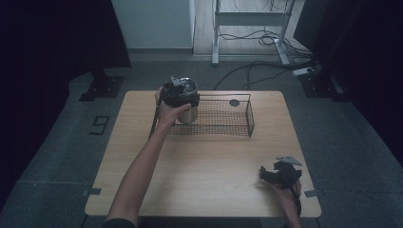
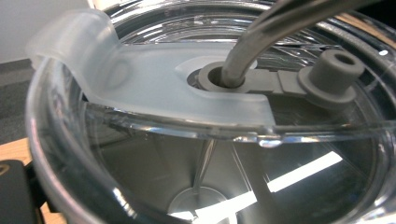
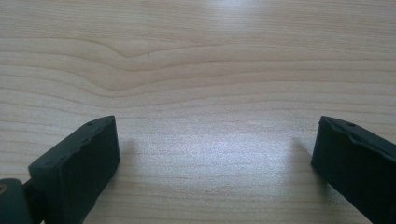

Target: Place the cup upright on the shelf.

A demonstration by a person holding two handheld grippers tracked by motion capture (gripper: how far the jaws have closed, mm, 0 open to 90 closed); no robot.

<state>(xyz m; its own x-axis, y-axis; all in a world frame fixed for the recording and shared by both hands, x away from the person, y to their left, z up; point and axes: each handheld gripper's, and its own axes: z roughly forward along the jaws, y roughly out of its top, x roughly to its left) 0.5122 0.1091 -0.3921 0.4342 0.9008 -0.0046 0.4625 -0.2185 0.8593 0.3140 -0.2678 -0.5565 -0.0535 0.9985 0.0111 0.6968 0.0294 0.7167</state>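
**Tumbler at the basket's left end, right hand-held gripper idle**

Tumbler (image 1: 188, 110), steel with a clear lid, stands at the left end of the wire basket (image 1: 240, 124) near the far edge of the table (image 1: 204, 161). My left hand-held gripper (image 1: 179, 93) sits on top of it, my hand wrapped around from the left. I cannot tell how far its jaws are parted. Its camera looks straight onto the clear lid (image 2: 140, 88), where a bent metal straw (image 2: 261, 42) passes through a grey grommet (image 2: 212, 77). A small dark round object (image 1: 234, 102) lies in the basket's far right part. My right hand-held gripper (image 1: 278, 173) rests near the table's near right corner, jaws spread wide over bare wood, holding nothing.
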